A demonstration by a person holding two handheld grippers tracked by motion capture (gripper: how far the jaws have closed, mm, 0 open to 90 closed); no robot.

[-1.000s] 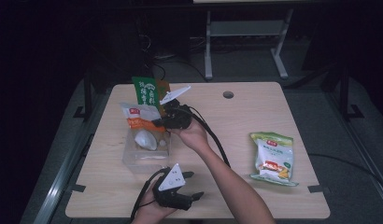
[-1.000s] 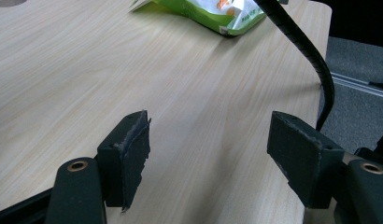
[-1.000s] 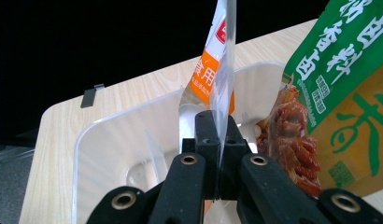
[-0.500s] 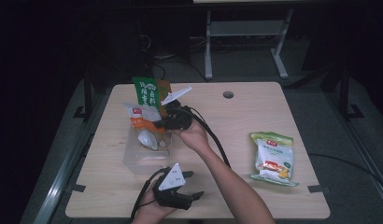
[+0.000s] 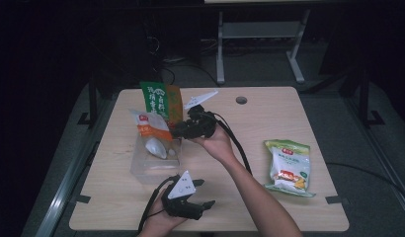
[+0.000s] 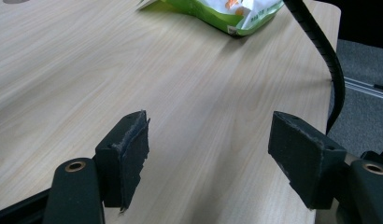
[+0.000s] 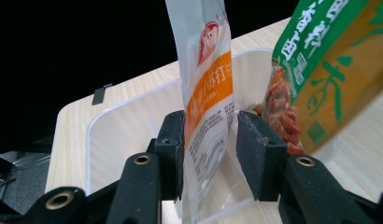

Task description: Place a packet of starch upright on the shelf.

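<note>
right gripper (image 7: 209, 154): jaws just opening, orange-and-white packet (image 7: 206, 93) loose between pads, upright in clear tub (image 5: 153, 165) at table's 9 o'clock | left gripper (image 5: 190, 200): released, empty, at 6 o'clock | green bag (image 5: 161, 101) in tub at 12 o'clock of packet

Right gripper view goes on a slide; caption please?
Hand-held gripper jaws just opening around an orange-white packet standing in a clear bin.

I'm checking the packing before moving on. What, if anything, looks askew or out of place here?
The white-and-orange packet stands on end, leaning in the clear bin between the right gripper's just-opened jaws. The green-and-orange bag also tilts. Nothing spilled.
</note>
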